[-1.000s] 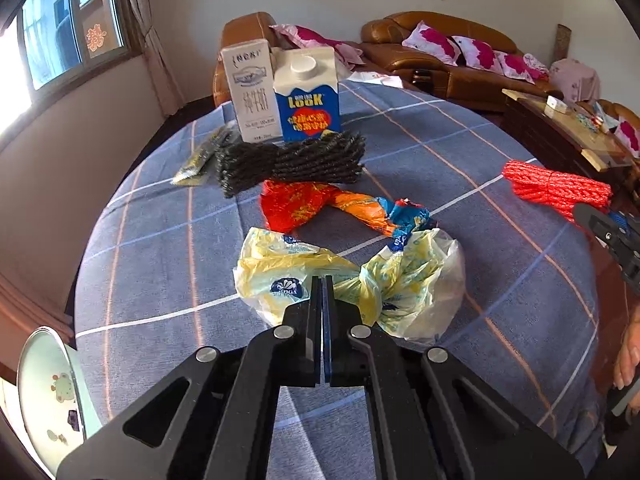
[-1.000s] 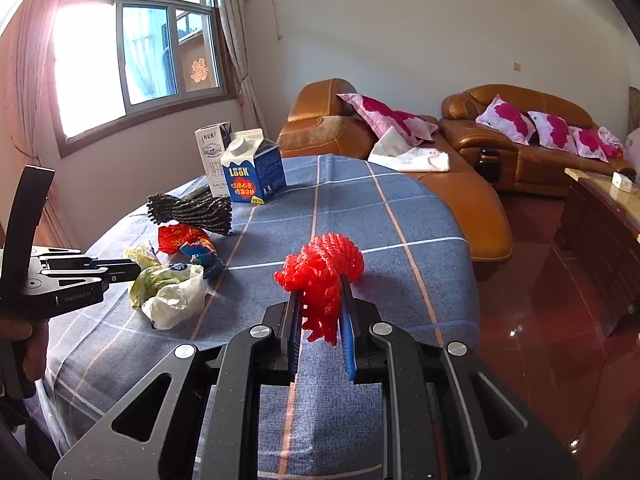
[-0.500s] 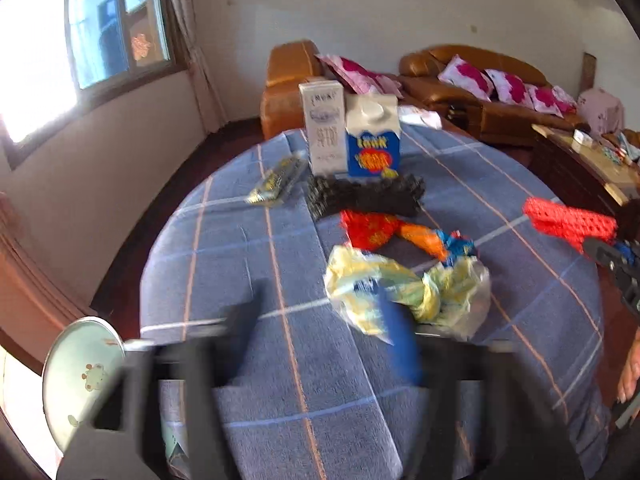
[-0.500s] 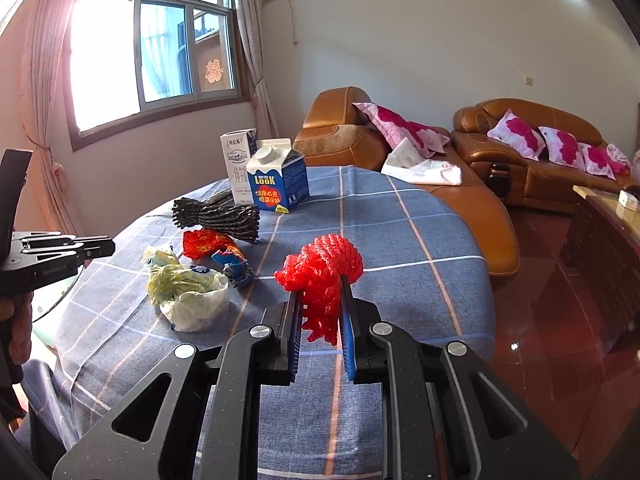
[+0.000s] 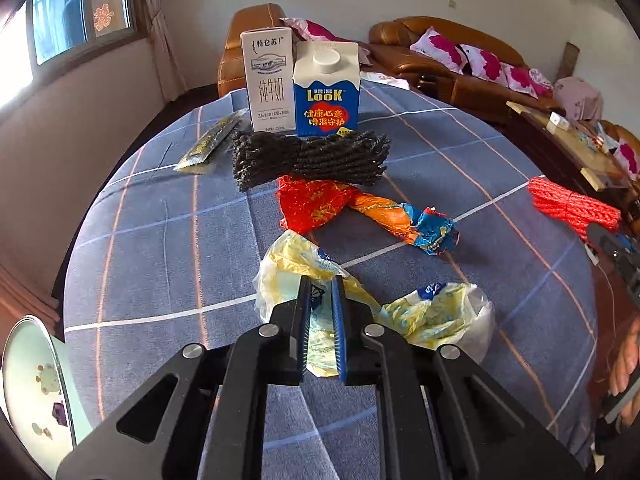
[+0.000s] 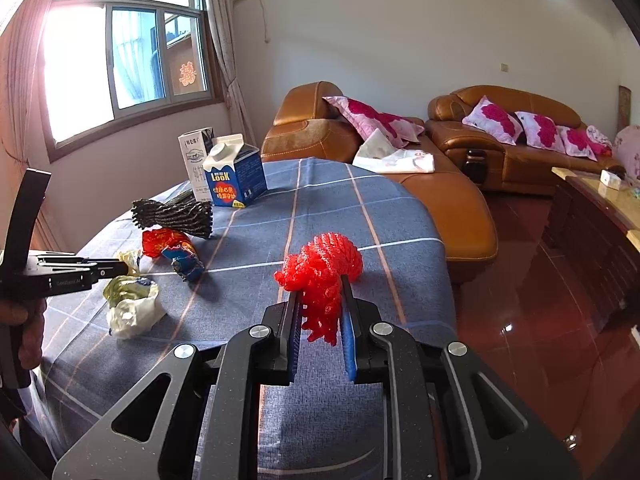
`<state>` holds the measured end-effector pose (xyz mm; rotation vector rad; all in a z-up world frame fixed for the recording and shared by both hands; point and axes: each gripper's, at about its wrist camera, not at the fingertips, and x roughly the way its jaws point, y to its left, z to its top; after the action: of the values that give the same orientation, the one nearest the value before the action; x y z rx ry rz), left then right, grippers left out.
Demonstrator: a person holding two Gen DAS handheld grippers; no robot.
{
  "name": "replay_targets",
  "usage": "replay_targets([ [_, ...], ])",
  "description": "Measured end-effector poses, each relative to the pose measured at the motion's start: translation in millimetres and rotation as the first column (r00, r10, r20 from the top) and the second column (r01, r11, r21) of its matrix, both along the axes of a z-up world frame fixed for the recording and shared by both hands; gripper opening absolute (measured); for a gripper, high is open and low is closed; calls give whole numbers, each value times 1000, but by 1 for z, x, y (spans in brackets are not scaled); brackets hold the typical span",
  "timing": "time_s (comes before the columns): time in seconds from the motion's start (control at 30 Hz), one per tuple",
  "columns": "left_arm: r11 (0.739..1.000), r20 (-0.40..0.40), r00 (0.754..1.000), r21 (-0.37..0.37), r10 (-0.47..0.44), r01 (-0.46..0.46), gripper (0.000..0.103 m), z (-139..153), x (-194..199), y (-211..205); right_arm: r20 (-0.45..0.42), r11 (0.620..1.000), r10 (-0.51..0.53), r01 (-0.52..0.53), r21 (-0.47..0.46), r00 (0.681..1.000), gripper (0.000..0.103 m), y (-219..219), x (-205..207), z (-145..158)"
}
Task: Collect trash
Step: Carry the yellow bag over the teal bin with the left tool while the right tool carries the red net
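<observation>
My left gripper [image 5: 321,286] is closed on the crumpled yellow-and-white plastic bag [image 5: 436,312] lying on the blue checked tablecloth [image 5: 160,240]; the bag's near fold sits between the blue pads. The bag also shows in the right wrist view [image 6: 132,304]. My right gripper [image 6: 320,292] is shut on a red foam net [image 6: 324,268] and holds it above the table's right side. The net shows at the right in the left wrist view [image 5: 572,204]. A red-orange-blue wrapper [image 5: 360,208] lies beyond the bag.
A black foam net [image 5: 312,156], a white milk carton [image 5: 268,80], a blue LOOK carton [image 5: 326,92] and a flat sachet [image 5: 210,142] sit farther back. A pale green bin [image 5: 32,392] stands at lower left. Brown sofas [image 6: 460,200] stand beyond the table.
My left gripper opened, swung back and came down again, now closed on the plastic bag. My right gripper has kept hold of the red net and shifted slightly.
</observation>
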<state>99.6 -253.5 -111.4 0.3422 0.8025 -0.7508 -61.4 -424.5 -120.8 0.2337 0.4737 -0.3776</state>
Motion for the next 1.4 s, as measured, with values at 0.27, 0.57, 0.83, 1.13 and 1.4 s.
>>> replay_targets([
  [0.27,990,80,990,-80,119,-113,5,35,-12,55,26,998,55,-54,-14,998,18,22,5,15],
  [0.57,928,230,900,-44,370,-370,5,54,-9,153,76,968,252,-252,-11,965,18,87,43,34],
  [0.83,852,283,822,32,494,-523,5,44,3,221,99,904,427,-426,-34,899,18,148,104,46],
  [1.13,769,395,721,53,570,-637,5,50,10,271,86,821,568,-556,-130,818,18,208,148,60],
  [1.4,704,464,652,84,599,-706,5,51,17,294,64,762,642,-626,-167,764,18,245,177,62],
])
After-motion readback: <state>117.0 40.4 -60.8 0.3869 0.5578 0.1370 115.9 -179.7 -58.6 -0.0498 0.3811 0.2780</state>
